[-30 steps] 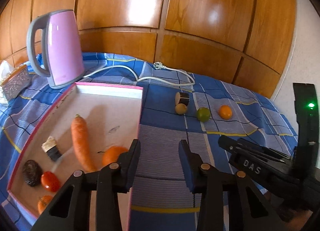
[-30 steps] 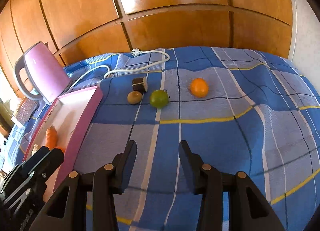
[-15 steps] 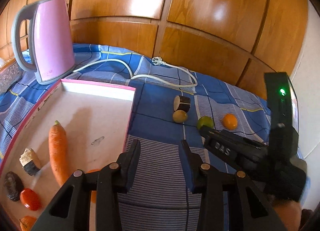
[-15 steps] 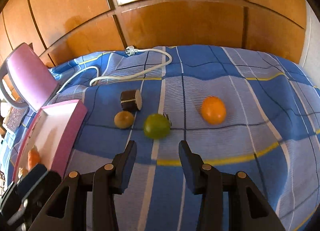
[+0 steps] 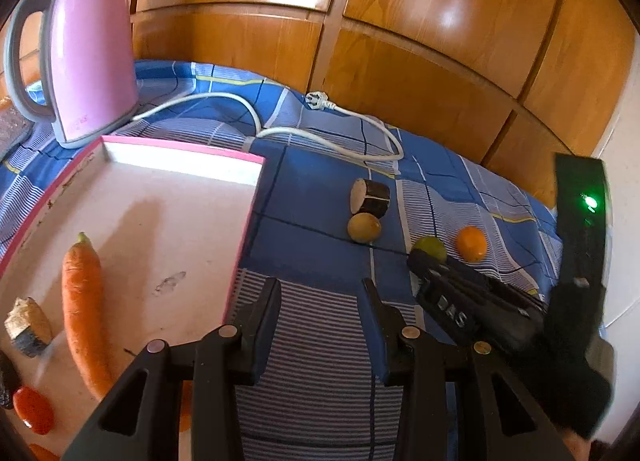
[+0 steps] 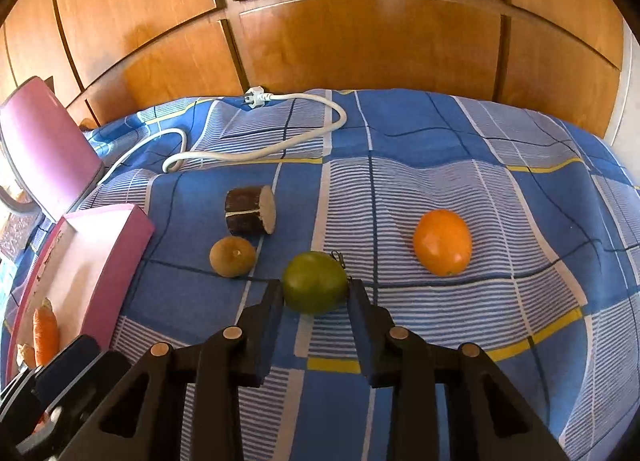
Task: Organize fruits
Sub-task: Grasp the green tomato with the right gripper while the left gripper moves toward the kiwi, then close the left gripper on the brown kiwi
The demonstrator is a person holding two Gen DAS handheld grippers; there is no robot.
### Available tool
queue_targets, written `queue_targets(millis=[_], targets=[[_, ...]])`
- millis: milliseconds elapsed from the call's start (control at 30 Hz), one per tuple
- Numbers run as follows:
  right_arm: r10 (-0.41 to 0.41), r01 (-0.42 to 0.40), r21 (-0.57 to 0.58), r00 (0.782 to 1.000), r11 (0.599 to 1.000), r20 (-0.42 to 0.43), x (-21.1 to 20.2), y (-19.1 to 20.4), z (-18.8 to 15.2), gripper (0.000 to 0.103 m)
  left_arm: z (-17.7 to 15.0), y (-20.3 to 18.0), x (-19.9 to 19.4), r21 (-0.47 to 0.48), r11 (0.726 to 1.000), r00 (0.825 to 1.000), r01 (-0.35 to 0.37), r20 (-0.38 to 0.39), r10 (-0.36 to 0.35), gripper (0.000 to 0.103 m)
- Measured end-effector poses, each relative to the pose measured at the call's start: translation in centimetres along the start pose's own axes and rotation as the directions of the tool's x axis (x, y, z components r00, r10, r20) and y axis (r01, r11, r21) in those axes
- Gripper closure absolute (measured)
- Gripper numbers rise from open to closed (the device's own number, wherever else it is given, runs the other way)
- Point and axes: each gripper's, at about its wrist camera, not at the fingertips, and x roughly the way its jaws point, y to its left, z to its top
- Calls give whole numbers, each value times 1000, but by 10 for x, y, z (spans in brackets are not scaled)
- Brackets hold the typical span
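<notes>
We're looking into a home here, a lived-in domestic room. Glossy wooden panelling [image 6: 360, 41] is filling the whole top of the frame, like wardrobe doors or a panelled wall. A blue checked cloth [image 6: 500, 181] is lying rumpled across the lower half. At the upper left a pink electric kettle [image 5: 88, 49] is standing, its white power cord [image 5: 248, 117] trailing unplugged across the cloth toward the centre.
</notes>
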Motion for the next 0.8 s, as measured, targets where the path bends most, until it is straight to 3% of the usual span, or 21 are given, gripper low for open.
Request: queue_targets(millis=[467,800], targets=[[-50,49,36,999,998,7,-15,-21,-12,70,16,-16,34,15,1000,999,10,-42,-10,63],[-20,19,53,1000,998,10,-15,-26,-13,70,28,-34,59,38,998,997,41,-68,-38,59]])
